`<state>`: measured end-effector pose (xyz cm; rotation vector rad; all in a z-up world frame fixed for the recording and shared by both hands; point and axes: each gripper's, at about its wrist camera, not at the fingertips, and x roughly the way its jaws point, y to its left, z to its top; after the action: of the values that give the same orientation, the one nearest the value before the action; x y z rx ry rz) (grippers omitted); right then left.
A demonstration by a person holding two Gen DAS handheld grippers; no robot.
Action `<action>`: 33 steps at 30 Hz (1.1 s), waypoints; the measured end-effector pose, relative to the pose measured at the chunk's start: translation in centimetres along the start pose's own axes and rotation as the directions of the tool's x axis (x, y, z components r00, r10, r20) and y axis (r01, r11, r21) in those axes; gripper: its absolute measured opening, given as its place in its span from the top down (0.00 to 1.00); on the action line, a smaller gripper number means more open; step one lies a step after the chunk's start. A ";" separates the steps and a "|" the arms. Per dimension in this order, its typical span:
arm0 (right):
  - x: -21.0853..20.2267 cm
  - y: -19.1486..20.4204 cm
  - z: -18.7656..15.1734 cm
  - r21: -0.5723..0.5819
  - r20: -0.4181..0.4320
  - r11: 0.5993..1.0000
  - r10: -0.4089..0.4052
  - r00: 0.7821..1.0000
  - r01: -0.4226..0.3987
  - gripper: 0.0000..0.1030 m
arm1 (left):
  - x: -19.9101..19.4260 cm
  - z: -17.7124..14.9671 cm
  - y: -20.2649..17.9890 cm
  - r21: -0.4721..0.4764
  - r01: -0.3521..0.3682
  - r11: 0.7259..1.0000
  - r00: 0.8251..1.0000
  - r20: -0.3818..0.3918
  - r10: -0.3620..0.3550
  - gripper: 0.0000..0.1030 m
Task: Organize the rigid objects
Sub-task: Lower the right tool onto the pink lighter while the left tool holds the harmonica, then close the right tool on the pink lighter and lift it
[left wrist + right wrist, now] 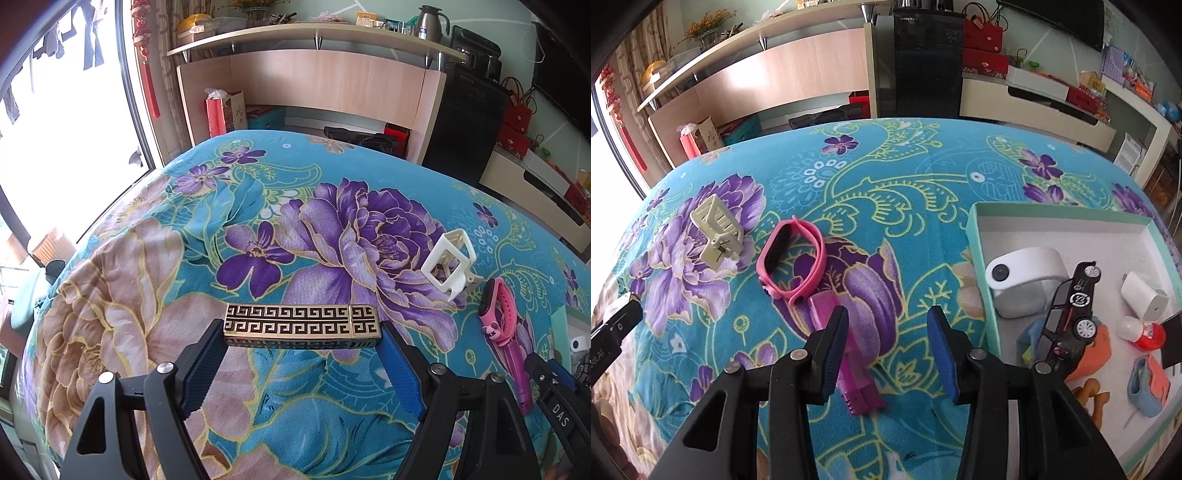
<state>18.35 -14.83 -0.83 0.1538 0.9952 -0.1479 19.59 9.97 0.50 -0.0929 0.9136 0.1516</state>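
Left view: your L gripper [301, 326] is spread wide & pinches 1 gold box [295, 321] by its ends, on the bed cover [147, 258]. 1 white clip [448, 264], 1 pink band [495, 306] nearby.

Right view: your R gripper [889, 314] has its jaws a bit apart, holding nothing. 1 purple comb [857, 384] lies just beside it. 1 toy car [1067, 317] is in the tray [982, 266].
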 end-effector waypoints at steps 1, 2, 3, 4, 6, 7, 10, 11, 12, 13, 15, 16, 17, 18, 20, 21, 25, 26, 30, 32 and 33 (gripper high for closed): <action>-0.1 0.2 -0.1 -0.012 0.005 1.000 -0.014 1.000 0.014 0.56 | 0.0 0.0 0.0 0.001 -0.001 1.000 1.000 -0.001 0.001 0.19; -0.3 0.4 -0.1 -0.025 0.009 1.000 -0.018 1.000 0.019 0.56 | 0.0 0.0 0.0 0.001 0.000 1.000 1.000 0.000 0.000 0.19; -0.3 0.5 -0.2 -0.031 0.006 0.999 -0.009 1.000 0.010 0.56 | 0.0 0.0 0.0 0.003 0.001 1.000 1.000 0.000 -0.001 0.19; -0.4 0.6 -0.2 -0.030 0.003 1.000 0.000 1.000 0.000 0.56 | 0.0 0.0 0.0 0.002 0.001 1.000 1.000 0.002 -0.001 0.19; -0.8 0.7 -0.4 -0.036 0.011 0.999 0.005 1.000 -0.005 0.56 | 0.0 0.0 0.0 0.001 0.001 1.000 1.000 0.004 -0.001 0.19; -0.9 0.9 -0.4 -0.042 0.008 0.999 0.013 1.000 -0.013 0.56 | 0.0 0.0 0.0 0.002 0.000 1.000 1.000 0.003 0.000 0.19; -0.5 0.8 -0.7 -0.022 -0.029 0.998 0.060 0.998 -0.060 0.56 | 0.0 0.0 0.0 0.001 -0.003 1.000 1.000 0.004 0.003 0.19; -0.4 0.7 -0.8 -0.017 -0.032 0.998 0.058 0.998 -0.059 0.56 | -0.1 0.0 0.1 0.000 -0.004 1.000 1.000 0.003 0.004 0.19; -0.4 0.8 -0.9 -0.026 -0.035 0.998 0.049 0.998 -0.050 0.56 | -0.1 0.0 0.1 0.000 -0.005 1.000 1.000 0.003 0.005 0.19; -0.3 0.8 -1.1 -0.030 -0.041 0.998 0.047 0.998 -0.049 0.56 | -0.1 0.0 0.1 0.001 -0.007 1.000 1.000 0.004 0.007 0.19; -0.1 1.0 -1.4 -0.019 -0.063 0.996 0.081 0.995 -0.082 0.56 | -0.2 0.1 0.1 0.005 -0.011 1.000 1.000 0.005 0.011 0.19; -0.2 1.2 -1.6 -0.018 -0.070 0.995 0.099 0.993 -0.100 0.56 | -0.3 0.1 0.1 0.006 -0.015 1.000 1.000 0.008 0.015 0.19; -0.3 1.6 -1.7 -0.024 -0.074 0.993 0.112 0.991 -0.114 0.56 | -0.5 0.1 0.2 0.006 -0.020 1.000 1.000 0.011 0.020 0.19; -0.4 2.0 -1.9 -0.032 -0.080 0.991 0.126 0.989 -0.128 0.56 | -0.6 0.1 0.3 0.004 -0.024 1.000 1.000 0.013 0.024 0.19; -0.5 2.8 -2.1 -0.034 -0.094 0.984 0.173 0.980 -0.177 0.55 | -0.8 0.1 0.6 -0.003 -0.029 1.000 0.999 0.018 0.029 0.19; -0.6 3.2 -2.2 -0.029 -0.100 0.978 0.205 0.974 -0.209 0.55 | -0.9 0.2 0.7 -0.007 -0.031 1.000 0.999 0.019 0.031 0.19; -0.4 4.9 -2.2 -0.032 -0.108 0.956 0.288 0.952 -0.293 0.55 | -0.8 0.2 1.2 -0.022 -0.036 0.999 0.999 0.013 0.036 0.19; -0.1 5.3 -2.1 -0.034 -0.109 0.951 0.302 0.947 -0.307 0.55 | -0.7 0.1 1.3 -0.024 -0.038 0.999 0.999 0.010 0.039 0.19; 0.8 6.7 -1.3 -0.052 -0.097 0.934 0.349 0.932 -0.355 0.55 | -0.5 0.1 1.5 -0.028 -0.047 0.999 0.999 0.004 0.047 0.19; 1.0 7.0 -1.0 -0.065 -0.098 0.930 0.355 0.930 -0.362 0.55 | -0.5 0.1 1.5 -0.027 -0.048 0.999 0.999 0.004 0.048 0.19; 0.8 7.0 -1.0 -0.073 -0.095 0.929 0.355 0.930 -0.362 0.55 | -0.5 0.1 1.4 -0.027 -0.048 0.998 0.999 0.003 0.048 0.19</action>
<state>19.36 -7.79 -1.63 0.2587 1.0356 0.2405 19.11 11.36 0.92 -0.0956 0.9102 0.2089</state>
